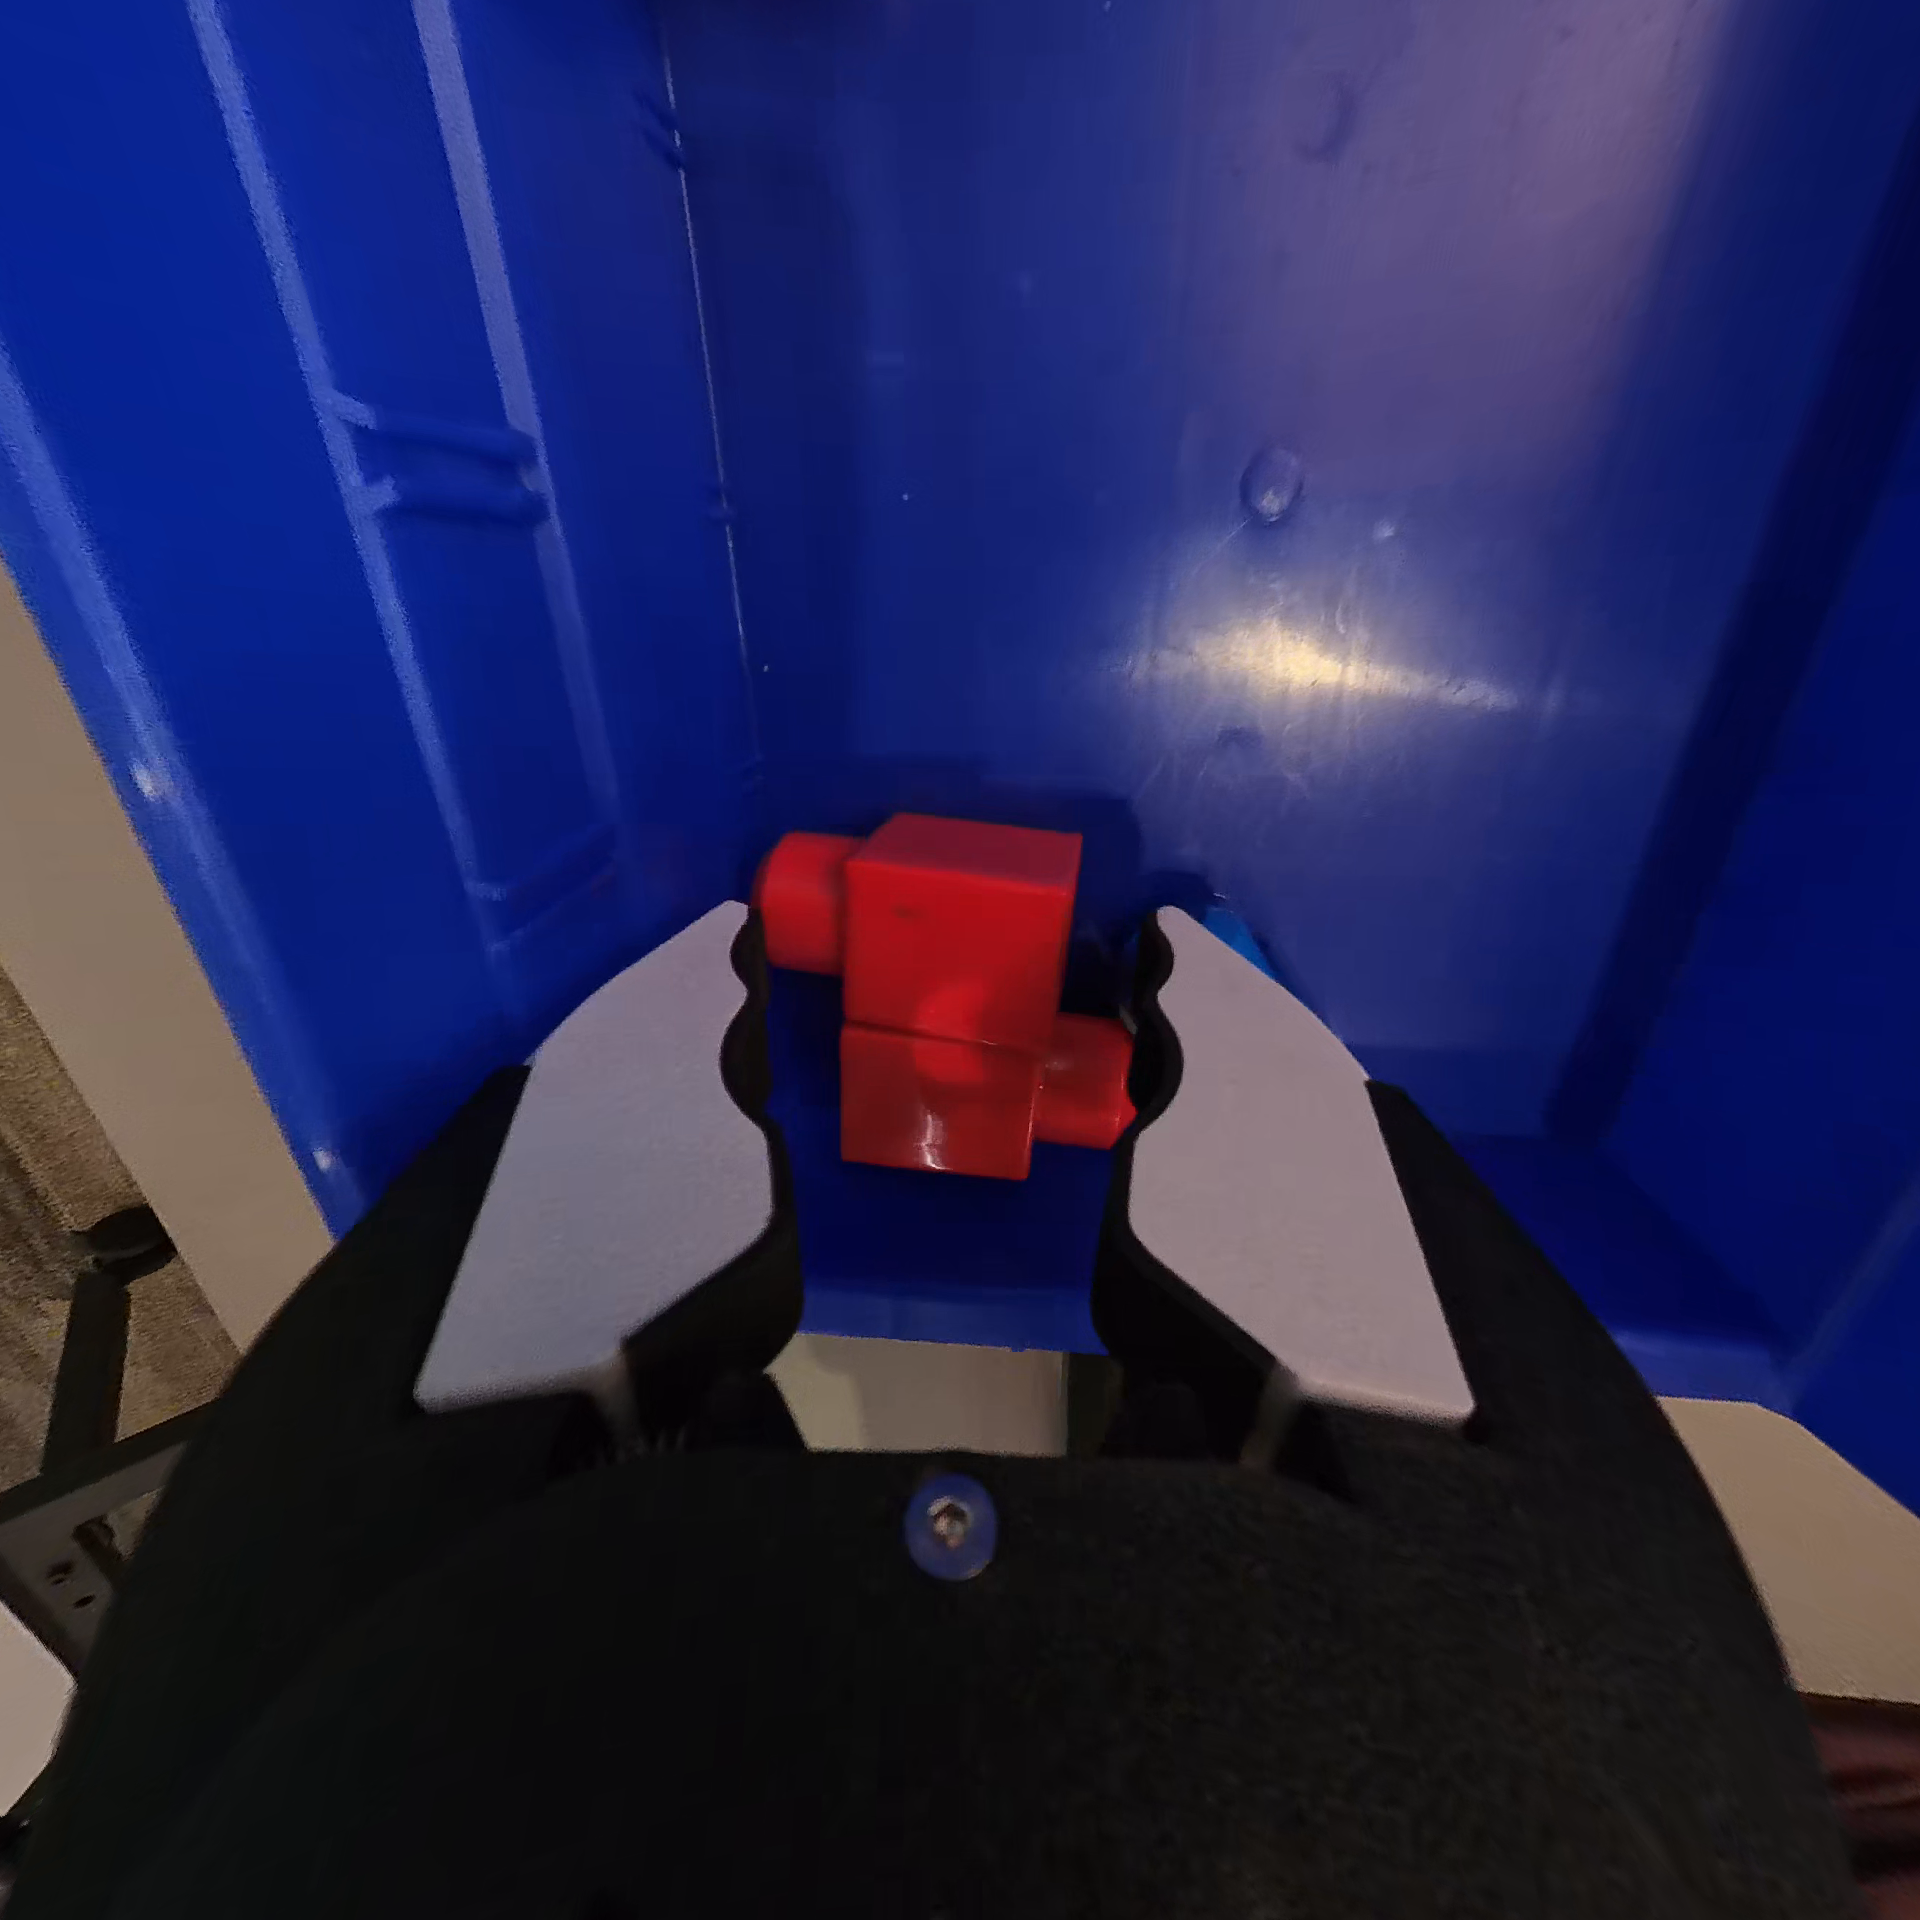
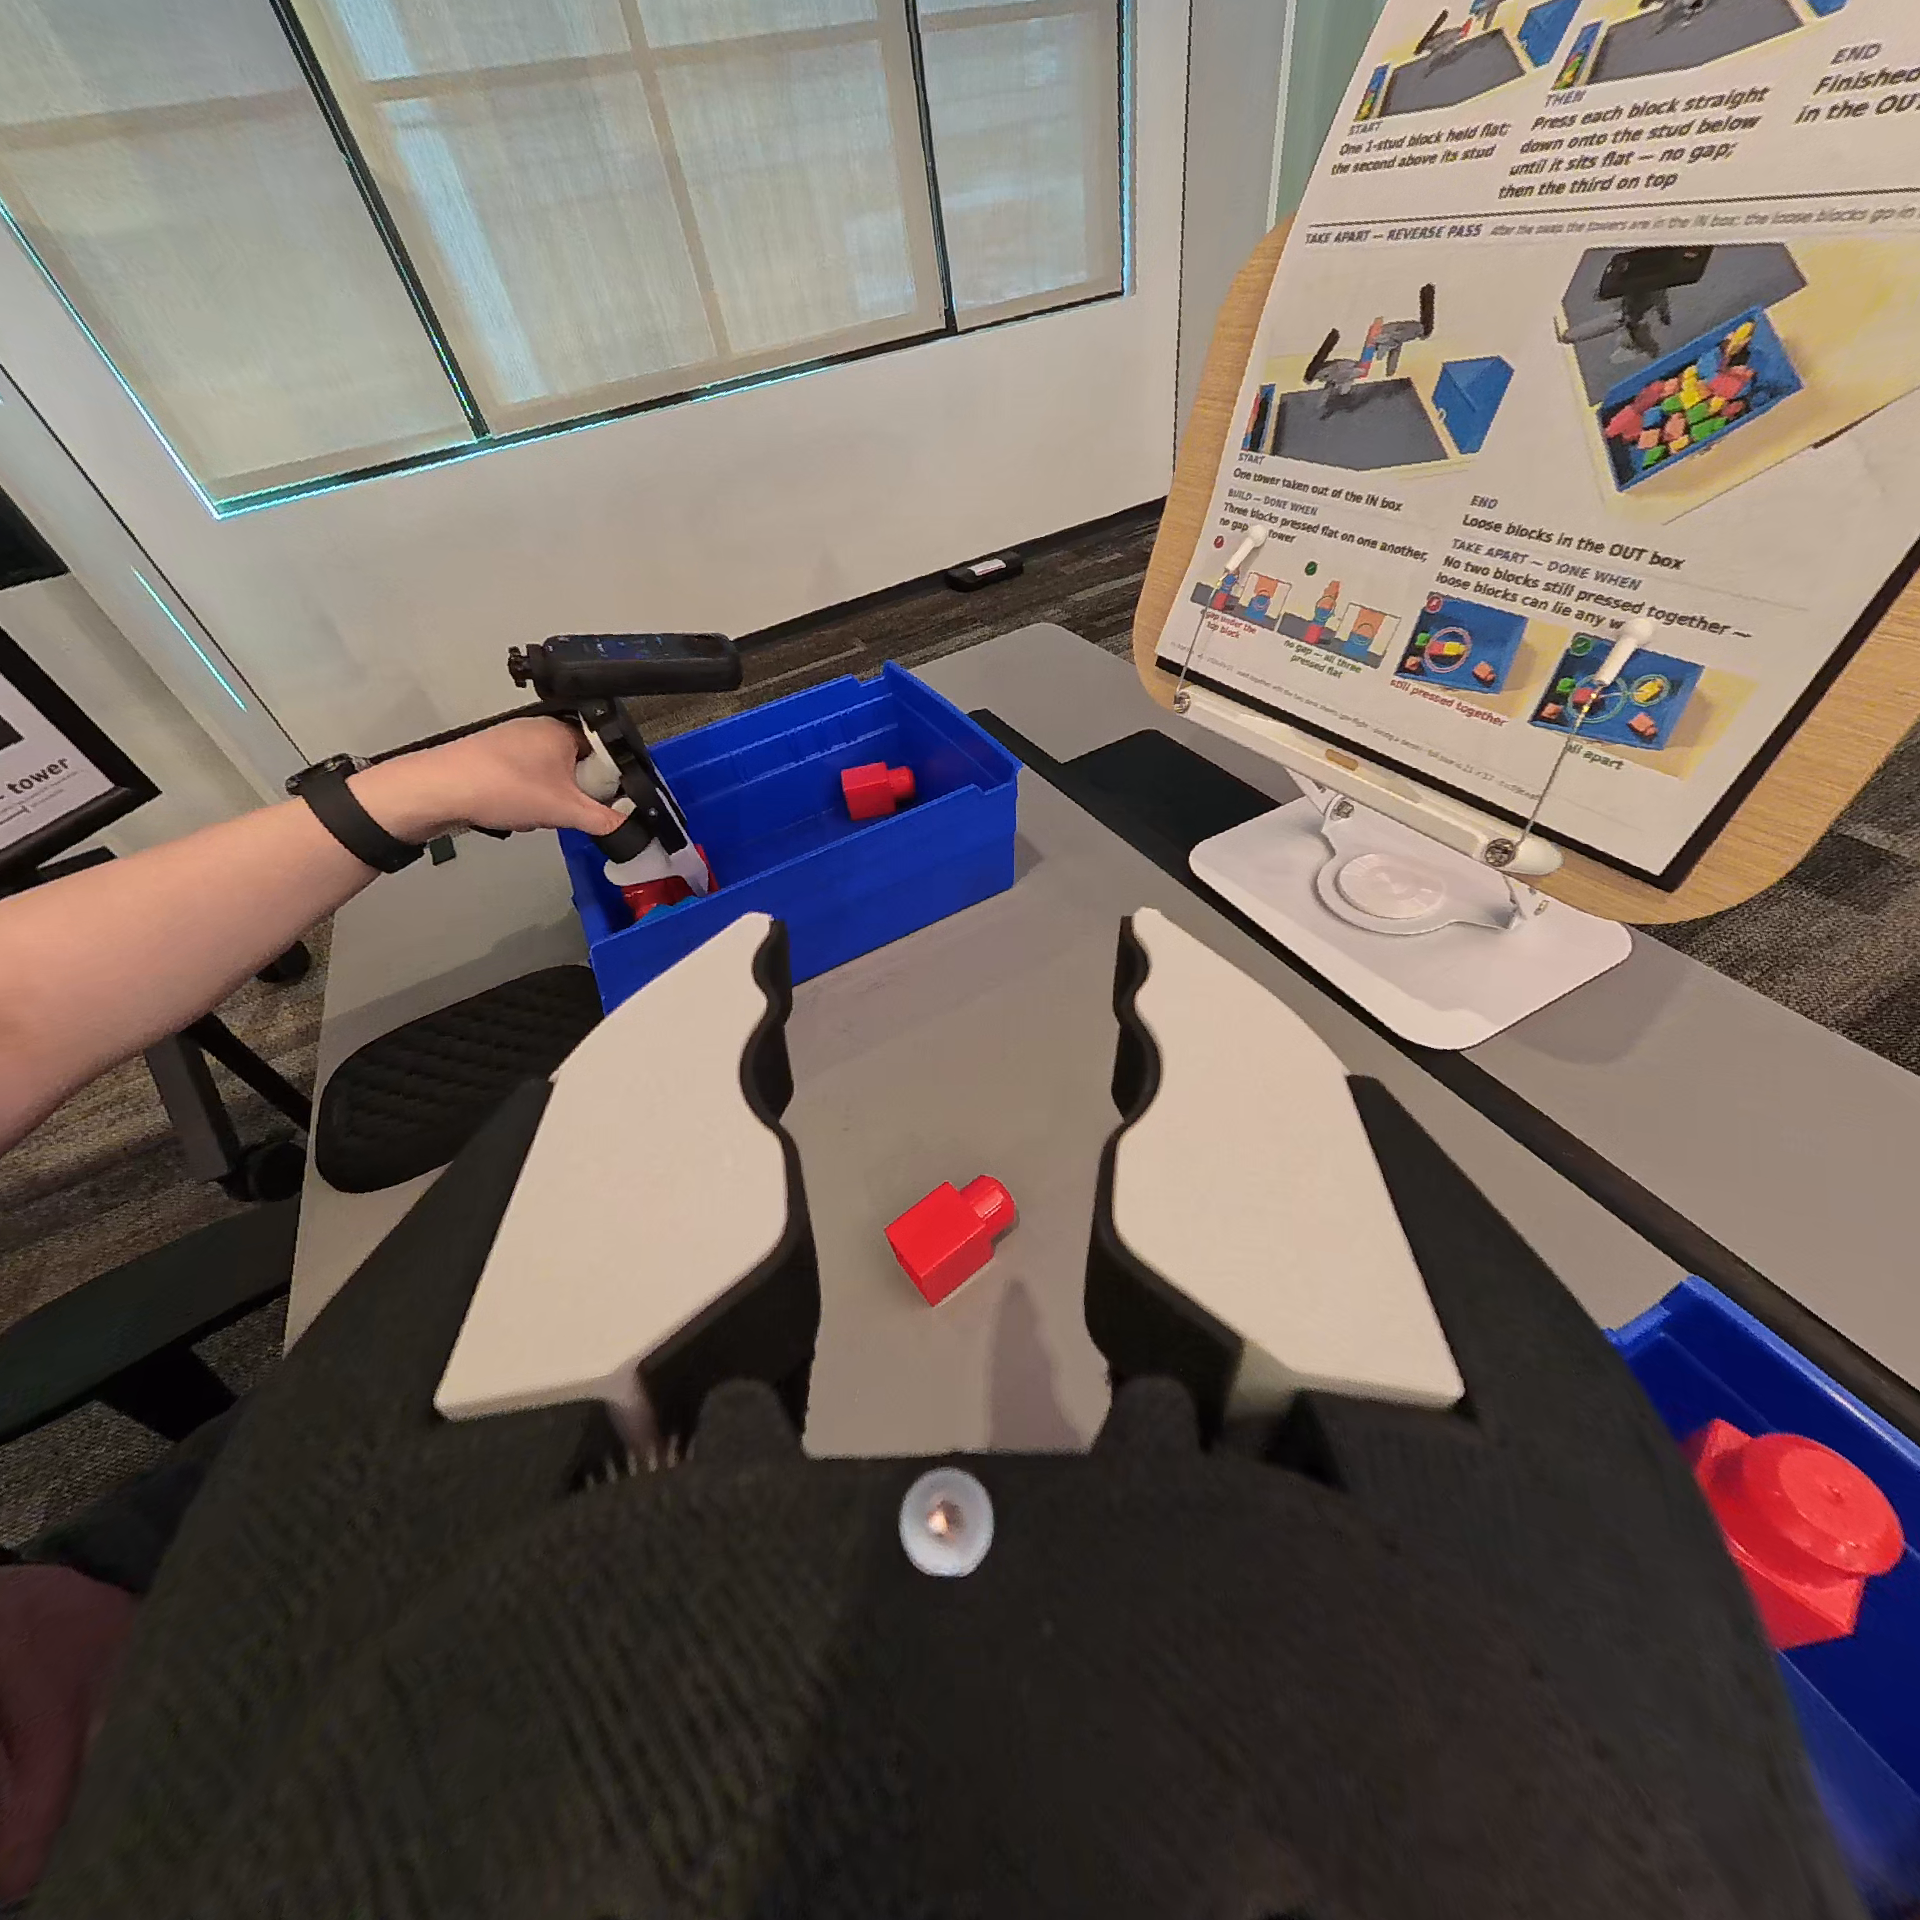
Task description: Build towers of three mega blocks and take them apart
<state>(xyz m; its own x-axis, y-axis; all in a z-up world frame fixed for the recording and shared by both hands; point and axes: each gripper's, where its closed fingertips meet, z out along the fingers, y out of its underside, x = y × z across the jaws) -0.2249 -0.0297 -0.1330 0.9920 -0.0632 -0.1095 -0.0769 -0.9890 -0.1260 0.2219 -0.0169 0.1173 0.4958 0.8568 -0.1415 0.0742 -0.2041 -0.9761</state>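
Note:
In the left wrist view my left gripper reaches down into a blue bin. Two red blocks lie between its fingers: the upper block has its stud pointing left by the left fingertip, and the lower block has its stud against the right pad. Blue floor shows between the left pad and the lower block, so the gripper is open. The right wrist view shows this gripper in the far bin. My right gripper is open and empty above the table, over a loose red block.
Another red block lies in the far bin. A light blue piece sits behind the right fingertip. A second blue bin at the lower right holds a red block. An instruction board stands on a white base. A black chair is at the left. There is about 50 cm between the tips of the two grippers.

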